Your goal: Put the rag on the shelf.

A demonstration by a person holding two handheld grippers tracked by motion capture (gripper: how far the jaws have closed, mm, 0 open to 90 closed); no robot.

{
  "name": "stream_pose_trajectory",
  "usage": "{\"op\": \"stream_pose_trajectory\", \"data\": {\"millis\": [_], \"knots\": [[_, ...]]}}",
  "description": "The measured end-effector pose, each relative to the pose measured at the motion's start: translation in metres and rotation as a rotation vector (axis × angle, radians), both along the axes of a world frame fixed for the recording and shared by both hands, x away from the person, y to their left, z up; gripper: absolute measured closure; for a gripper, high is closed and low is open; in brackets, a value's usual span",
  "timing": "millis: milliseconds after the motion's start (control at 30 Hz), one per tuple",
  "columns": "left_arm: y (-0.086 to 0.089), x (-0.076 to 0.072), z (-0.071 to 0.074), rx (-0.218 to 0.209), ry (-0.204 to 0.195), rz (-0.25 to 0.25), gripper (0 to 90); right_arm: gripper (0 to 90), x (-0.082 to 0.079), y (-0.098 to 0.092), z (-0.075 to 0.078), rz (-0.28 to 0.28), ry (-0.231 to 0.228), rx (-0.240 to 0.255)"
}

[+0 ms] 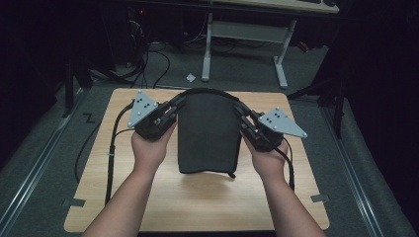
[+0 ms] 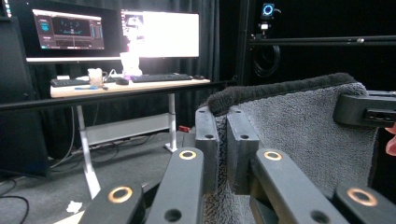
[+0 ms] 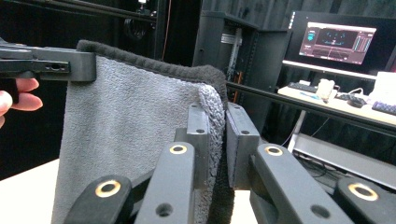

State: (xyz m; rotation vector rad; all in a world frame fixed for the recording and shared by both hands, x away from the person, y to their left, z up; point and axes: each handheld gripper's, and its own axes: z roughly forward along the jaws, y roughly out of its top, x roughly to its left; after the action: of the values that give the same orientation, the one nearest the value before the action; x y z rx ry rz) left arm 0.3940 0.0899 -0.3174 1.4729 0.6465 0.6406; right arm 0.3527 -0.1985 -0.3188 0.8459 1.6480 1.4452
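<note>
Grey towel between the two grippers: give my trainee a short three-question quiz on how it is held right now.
1. True or false: the grey towel lies flat on the wooden table.
2. Which corner does the left gripper clamp? A) a top corner B) a bottom corner C) none
3. Fill in: the towel's lower edge hangs ____ the tabletop.

Key
1. False: it hangs upright, stretched between the left gripper and the right gripper.
2. A: in both gripper views the jaws are closed on the towel's dark top hem, one at each upper corner.
3. Above: in the high view a shadow lies under the free lower edge.
</note>
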Motion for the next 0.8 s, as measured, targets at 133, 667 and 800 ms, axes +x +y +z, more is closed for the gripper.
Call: {"op": "stream_pose_trajectory", "data": {"millis": [133,667,800], "knots": [[-0.003,0.013,0.003,0.015,-0.002,0.005,85.0,82.5,0.013,-0.002,0.004,-0.013,0.005,0.007],[-0.014,0.086,-0.001,0.018,0.054,0.031,85.0,82.6,0.084,-0.015,0.002,-0.04,0.05,0.036],[-0.016,0.099,-0.003,0.045,0.055,0.041,84.9,82.6,0.101,-0.017,-0.001,-0.049,0.062,0.012]]}}
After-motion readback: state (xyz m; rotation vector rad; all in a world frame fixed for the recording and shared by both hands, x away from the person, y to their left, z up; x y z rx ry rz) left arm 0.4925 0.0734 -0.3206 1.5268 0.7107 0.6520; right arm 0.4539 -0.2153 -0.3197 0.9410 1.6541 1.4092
